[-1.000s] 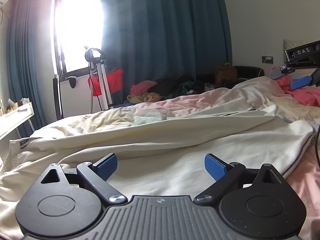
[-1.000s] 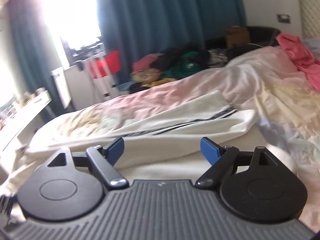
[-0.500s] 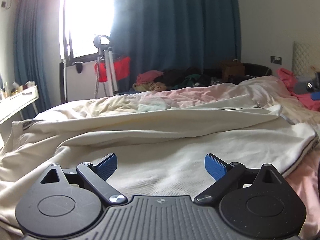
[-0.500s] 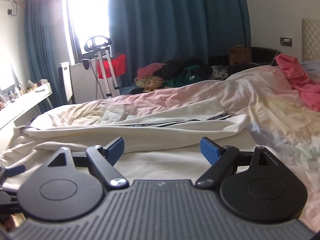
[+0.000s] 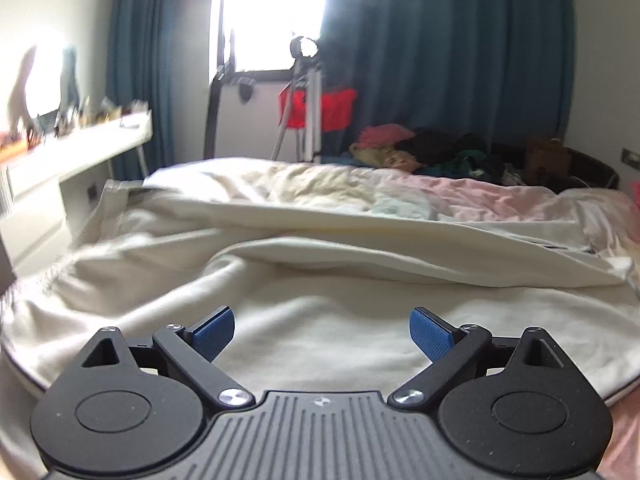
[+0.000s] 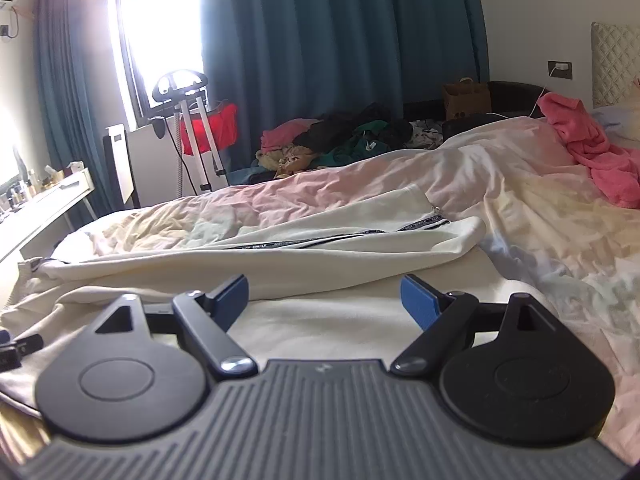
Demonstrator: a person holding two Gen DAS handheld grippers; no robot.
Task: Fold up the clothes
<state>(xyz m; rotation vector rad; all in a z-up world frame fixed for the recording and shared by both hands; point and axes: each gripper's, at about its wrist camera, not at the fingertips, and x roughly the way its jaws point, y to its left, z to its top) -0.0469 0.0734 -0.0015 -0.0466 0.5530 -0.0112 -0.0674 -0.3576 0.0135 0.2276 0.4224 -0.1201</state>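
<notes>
Fabric first: your left gripper (image 5: 322, 330) and right gripper (image 6: 324, 300) both stand wide apart, holding nothing, low over the cream garment (image 5: 340, 332) spread across the near side of the bed (image 6: 540, 240). Beyond it the pink sheet runs back, a pink towel (image 6: 596, 160) far right, a clothes pile (image 6: 340, 140) under the curtain (image 6: 340, 32).

The left gripper (image 5: 322, 330) and right gripper (image 6: 324, 300) look alike: ribbed grey base, two black round discs, black link arms with silver screws, blue textured fingertips (image 5: 430, 334).
</notes>
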